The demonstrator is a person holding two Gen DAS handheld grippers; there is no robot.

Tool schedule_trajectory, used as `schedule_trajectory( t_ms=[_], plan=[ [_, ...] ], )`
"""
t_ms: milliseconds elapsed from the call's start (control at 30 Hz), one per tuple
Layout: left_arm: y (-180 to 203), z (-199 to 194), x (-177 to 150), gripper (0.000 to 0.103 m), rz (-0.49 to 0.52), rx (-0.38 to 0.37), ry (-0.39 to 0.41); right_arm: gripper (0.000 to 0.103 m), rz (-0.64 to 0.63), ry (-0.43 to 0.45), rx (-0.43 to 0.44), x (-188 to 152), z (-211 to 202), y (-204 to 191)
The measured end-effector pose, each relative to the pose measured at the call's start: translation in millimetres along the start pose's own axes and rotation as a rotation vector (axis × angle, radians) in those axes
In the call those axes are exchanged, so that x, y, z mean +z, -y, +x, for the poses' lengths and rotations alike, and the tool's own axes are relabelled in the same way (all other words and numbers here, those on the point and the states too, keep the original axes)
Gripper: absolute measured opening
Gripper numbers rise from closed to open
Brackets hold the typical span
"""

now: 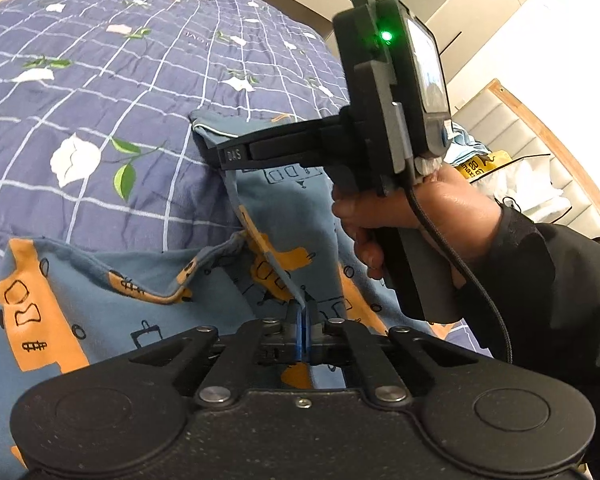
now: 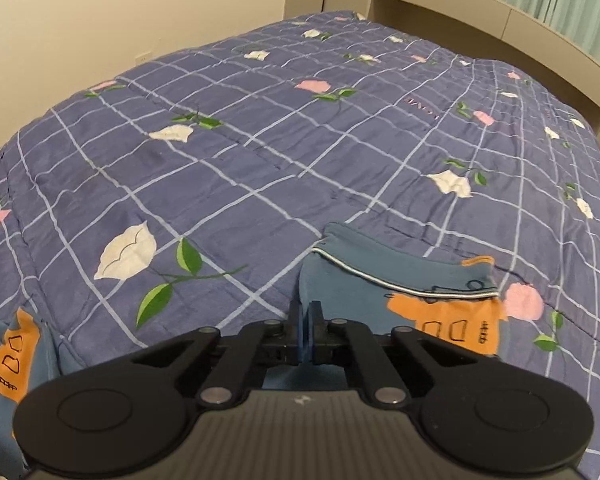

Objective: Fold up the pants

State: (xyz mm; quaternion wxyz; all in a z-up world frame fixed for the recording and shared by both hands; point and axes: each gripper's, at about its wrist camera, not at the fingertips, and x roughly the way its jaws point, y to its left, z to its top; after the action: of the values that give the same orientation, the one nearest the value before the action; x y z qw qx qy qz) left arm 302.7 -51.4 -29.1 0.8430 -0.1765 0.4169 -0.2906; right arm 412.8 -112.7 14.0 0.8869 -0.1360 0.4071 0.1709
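Blue pants (image 1: pixel 284 216) with orange prints lie on the bed. My left gripper (image 1: pixel 303 309) is shut on a thin edge of the pants, near the bottom middle of the left wrist view. My right gripper (image 1: pixel 216 156) shows there from the side, shut on the pants' cuffed end and holding it just above the quilt. In the right wrist view my right gripper (image 2: pixel 307 312) is shut on the pants (image 2: pixel 400 292), whose striped cuff lies just ahead of it. Another part of the pants hangs at the left edge of that view.
A purple checked quilt (image 2: pixel 260 160) with white and pink flowers covers the bed. A beige headboard (image 2: pixel 480 28) stands at the far end. White drawers and a yellow bag (image 1: pixel 484 166) are to the right of the bed.
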Motion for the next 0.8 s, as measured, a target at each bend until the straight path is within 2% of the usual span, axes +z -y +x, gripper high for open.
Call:
schedule_trajectory(
  t_ms=[233, 467, 633, 800],
  plan=[
    [17.5, -8.2, 1.6, 0.0, 0.048, 0.026, 0.024, 0.002, 0.048, 0.063, -0.013, -3.5, -28.0, 18.4],
    [57.4, -20.3, 0.7, 0.0, 0.168, 0.044, 0.056, 0.002, 0.128, 0.167, -0.055, -21.1, -87.0, 56.7],
    [93.6, -23.6, -8.0, 0.0, 0.284, 0.037, 0.066, 0.002, 0.199, 0.22, -0.09, -54.2, -133.8, 86.8],
    [123.2, -19.8, -29.7, 0.0, 0.418, 0.038, 0.043, 0.002, 0.322, 0.257, -0.118, -112.1, -178.2, 112.2]
  ],
)
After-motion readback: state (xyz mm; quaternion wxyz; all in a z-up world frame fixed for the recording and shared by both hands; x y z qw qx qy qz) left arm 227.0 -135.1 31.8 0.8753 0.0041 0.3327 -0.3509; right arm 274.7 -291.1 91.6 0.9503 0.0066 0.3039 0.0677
